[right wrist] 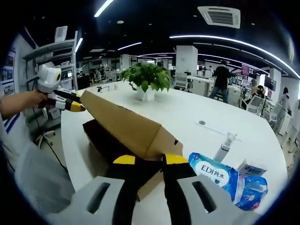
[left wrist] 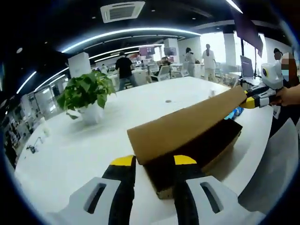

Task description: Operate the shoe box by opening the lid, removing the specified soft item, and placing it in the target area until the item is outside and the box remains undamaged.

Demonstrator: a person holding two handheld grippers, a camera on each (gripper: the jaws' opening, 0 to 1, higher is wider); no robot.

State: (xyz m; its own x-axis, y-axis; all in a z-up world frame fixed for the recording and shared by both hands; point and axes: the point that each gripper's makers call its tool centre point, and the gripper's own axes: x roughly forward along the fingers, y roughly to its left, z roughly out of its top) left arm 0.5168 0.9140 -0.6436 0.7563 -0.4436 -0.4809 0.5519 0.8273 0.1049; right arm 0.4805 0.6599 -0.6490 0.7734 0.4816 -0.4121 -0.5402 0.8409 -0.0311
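White tabletop runs wide and curved under both your grippers, in an open office with a dark ceiling and long light strips.

Nearest in the left gripper view, your left gripper has its yellow-tipped jaws either side of the corner of the brown cardboard shoe box; whether they actually press on it you cannot tell. The box lid is tilted up off the dark interior, and at its far end your right gripper touches the lid edge. A bit of blue packet shows just under that raised end. Further out on the table sits a potted plant in a white pot, well apart from the box. Beyond it are desks, a white pillar and people standing.

In the right gripper view, your right gripper has its jaws at the near corner of the shoe box, with the lid rising between them; the grip itself is hidden, so you cannot tell if it is clamped. Just beside the box to the right lie a blue soft pack marked EDI, a small carton and a white spray bottle. The left gripper meets the lid's far tip. The plant stands behind, then desks and people
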